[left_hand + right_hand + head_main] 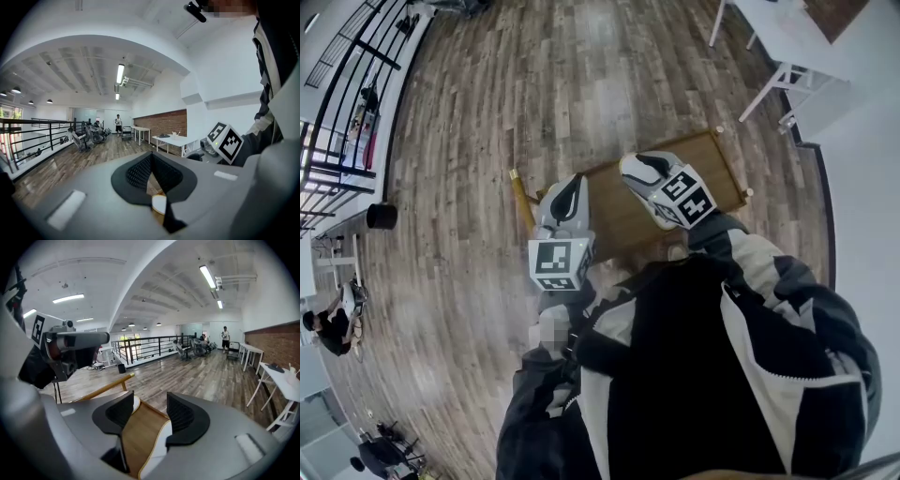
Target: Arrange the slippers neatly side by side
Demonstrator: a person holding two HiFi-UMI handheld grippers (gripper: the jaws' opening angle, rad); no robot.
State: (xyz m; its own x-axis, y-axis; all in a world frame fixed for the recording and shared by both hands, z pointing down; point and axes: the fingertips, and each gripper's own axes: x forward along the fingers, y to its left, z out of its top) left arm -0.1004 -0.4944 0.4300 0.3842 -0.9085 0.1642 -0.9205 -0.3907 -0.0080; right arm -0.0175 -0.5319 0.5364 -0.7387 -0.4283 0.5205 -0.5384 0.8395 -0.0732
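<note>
- Slippers: none shows in any view. I cannot tell where they lie, perhaps on the plank floor (487,141) behind the person's jacket (703,375), which fills the head view from four to eight o'clock.
- The left gripper (566,195) has its fingers pressed together on nothing and points nearly level across the room. It looks merely parked.
- The right gripper (639,167) has its fingers standing wide and empty, tipped down over the wooden table (703,155) at twelve o'clock. I'd judge it is readied to take something up.
- The table's near edge is cut off by both grippers and a sleeve, so whatever sits there or beneath it is hidden.
</note>
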